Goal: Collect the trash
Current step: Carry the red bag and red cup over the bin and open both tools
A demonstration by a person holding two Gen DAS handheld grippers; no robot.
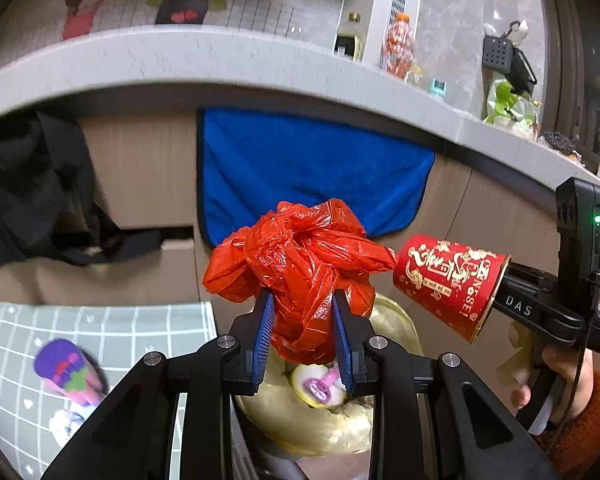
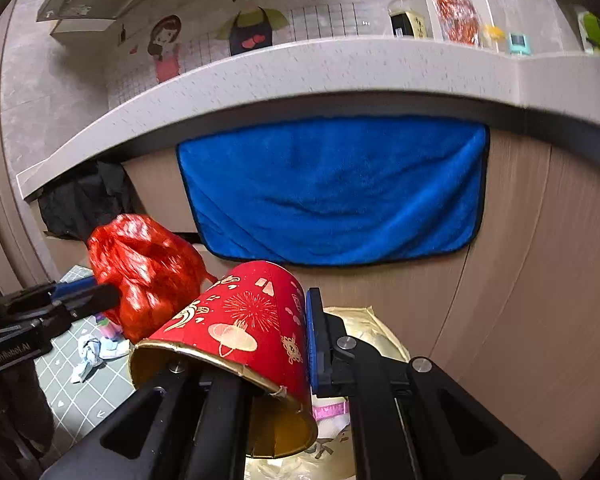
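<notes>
Red bag [image 1: 300, 276] is squeezed in the left gripper [image 1: 304, 320]; the right gripper [image 2: 296, 344] pinches a red cup's [image 2: 240, 320] wall (both above the yellow bin [image 1: 324, 424])

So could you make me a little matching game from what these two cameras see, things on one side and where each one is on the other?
Things:
1. red plastic bag
2. red paper cup
3. blue towel
4. purple wrapper

Places:
A. lying on the checked mat
B. hanging on the cabinet front under the counter
C. clamped in the left gripper
D. pinched at its rim by the right gripper

Pairs: 1-C, 2-D, 3-B, 4-A
</notes>
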